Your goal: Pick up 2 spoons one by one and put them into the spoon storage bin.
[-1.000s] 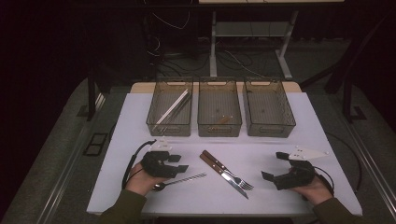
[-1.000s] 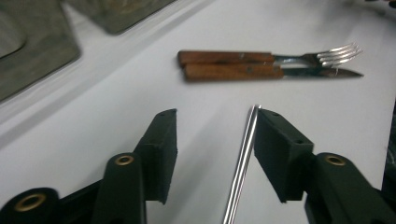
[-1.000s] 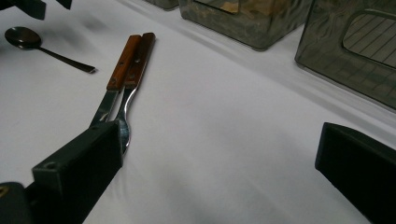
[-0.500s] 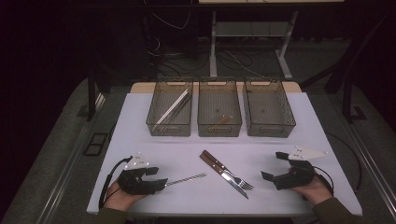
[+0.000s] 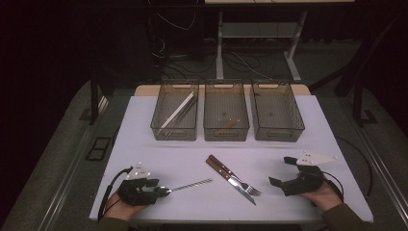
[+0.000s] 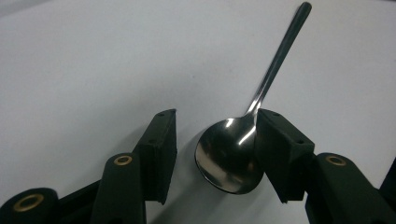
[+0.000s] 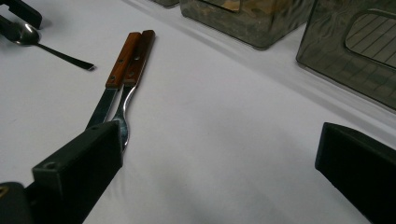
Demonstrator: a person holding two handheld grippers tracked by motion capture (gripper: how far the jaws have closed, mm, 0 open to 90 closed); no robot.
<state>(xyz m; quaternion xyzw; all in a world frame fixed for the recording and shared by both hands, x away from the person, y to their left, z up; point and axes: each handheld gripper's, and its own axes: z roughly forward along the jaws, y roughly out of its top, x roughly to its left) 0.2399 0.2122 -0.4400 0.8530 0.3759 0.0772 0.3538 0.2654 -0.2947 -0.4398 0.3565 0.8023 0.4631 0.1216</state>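
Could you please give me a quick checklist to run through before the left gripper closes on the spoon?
1. Spoon bowl between the jaws of the left gripper: ok.
2. Both pads touching the bowl: not ok; one pad touches its edge, a gap remains at the other. The jaws have just been closing.
3. Spoon flat on the table: ok.
4. Handle clear of the knife and fork: ok, apart.
5. Right gripper out of the way: ok, open at the table's right side.
6. Three bins reachable: cannot tell.
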